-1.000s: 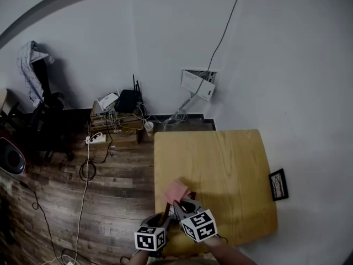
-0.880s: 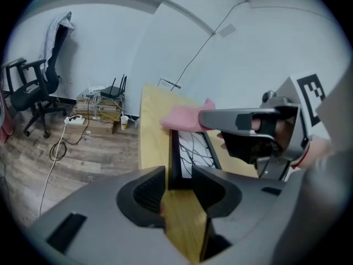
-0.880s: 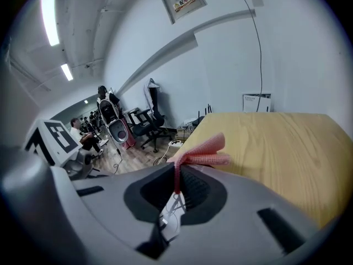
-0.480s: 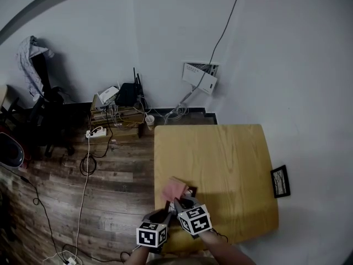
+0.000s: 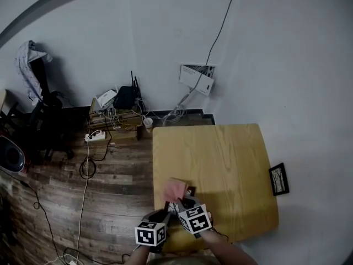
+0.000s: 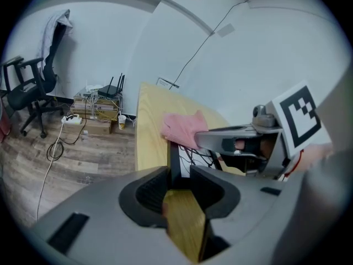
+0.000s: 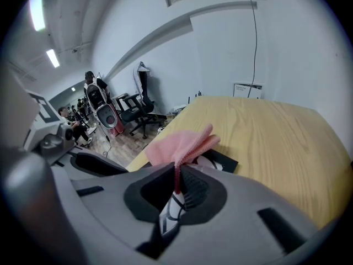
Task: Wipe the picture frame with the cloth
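Note:
A black-edged picture frame (image 6: 174, 160) with a white branch print lies at the near left of the wooden table (image 5: 220, 159). My left gripper (image 6: 179, 178) is shut on its near edge. A pink cloth (image 7: 179, 146) hangs bunched from my right gripper (image 7: 177, 184), whose jaws are shut on it. The cloth rests on the picture frame (image 7: 220, 160) and covers most of it. In the head view the cloth (image 5: 175, 189) hides nearly all of the frame, and both grippers, left (image 5: 167, 210) and right (image 5: 180, 202), sit close together just behind it.
A second small black-framed picture (image 5: 278, 180) lies beside the table's right edge. Left of the table is wood floor with a cable (image 5: 85, 170), a power strip (image 5: 95, 137), routers on a low shelf (image 5: 118, 106) and office chairs (image 6: 30, 90).
My right gripper has sunk a little with the cloth onto the frame. The left gripper has stayed where it was.

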`<state>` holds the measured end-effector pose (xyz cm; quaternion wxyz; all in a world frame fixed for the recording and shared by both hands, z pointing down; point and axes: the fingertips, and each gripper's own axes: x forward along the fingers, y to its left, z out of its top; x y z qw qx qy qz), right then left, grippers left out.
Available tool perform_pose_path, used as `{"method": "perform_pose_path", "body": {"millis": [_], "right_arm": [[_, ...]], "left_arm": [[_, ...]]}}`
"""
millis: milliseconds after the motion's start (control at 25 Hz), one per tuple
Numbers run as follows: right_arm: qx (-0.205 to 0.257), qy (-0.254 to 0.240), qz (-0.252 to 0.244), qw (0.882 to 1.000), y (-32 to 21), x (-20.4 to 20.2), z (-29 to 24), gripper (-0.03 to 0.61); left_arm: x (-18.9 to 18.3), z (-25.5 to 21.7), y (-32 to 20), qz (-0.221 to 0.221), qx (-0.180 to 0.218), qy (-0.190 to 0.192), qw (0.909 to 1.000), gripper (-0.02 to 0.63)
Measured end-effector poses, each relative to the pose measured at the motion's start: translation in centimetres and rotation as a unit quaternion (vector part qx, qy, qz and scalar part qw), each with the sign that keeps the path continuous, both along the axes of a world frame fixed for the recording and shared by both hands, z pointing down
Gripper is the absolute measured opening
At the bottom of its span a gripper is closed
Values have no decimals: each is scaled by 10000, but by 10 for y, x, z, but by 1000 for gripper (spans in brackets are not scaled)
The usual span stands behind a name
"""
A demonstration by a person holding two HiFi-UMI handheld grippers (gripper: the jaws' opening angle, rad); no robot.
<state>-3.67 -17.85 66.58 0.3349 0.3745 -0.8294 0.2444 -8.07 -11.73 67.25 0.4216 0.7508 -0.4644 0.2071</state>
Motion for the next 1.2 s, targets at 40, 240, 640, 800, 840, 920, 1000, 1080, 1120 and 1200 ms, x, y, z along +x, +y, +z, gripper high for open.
{"method": "perform_pose_path", "body": {"millis": [40,240,640,800,840,920,1000,1080,1120,1200], "right_arm": [[-8,61,5,10000,0,3,1,9],[-55,215,113,9997,3,20,8,9],[125,246,389,9989,6,43,4,9],[147,282,498,9983,9,55,4,9],[147,297,527,9981,10,58,4,9],[155,321,590,9976,10,64,3,9],[176,349,657,9971,10,69,2,9],[172,365,734,9965,12,73,3,9],[160,366,769,9962,13,74,3,9],[147,374,813,9959,15,76,3,9]], "left_arm": [[0,0,0,0,13,-9,10000,118],[2,1,-1,13,55,-43,10000,118],[1,2,-1,8,90,-85,9999,118],[1,2,-1,-2,80,-75,9999,118],[1,2,-1,-4,78,-72,9999,118],[1,1,-2,-7,81,-65,9999,118],[1,1,-2,-5,83,-61,9999,118],[1,1,-1,-4,76,-56,10000,118],[1,1,-1,-5,70,-47,10000,118],[0,1,-1,-7,64,-35,10000,118]]}}
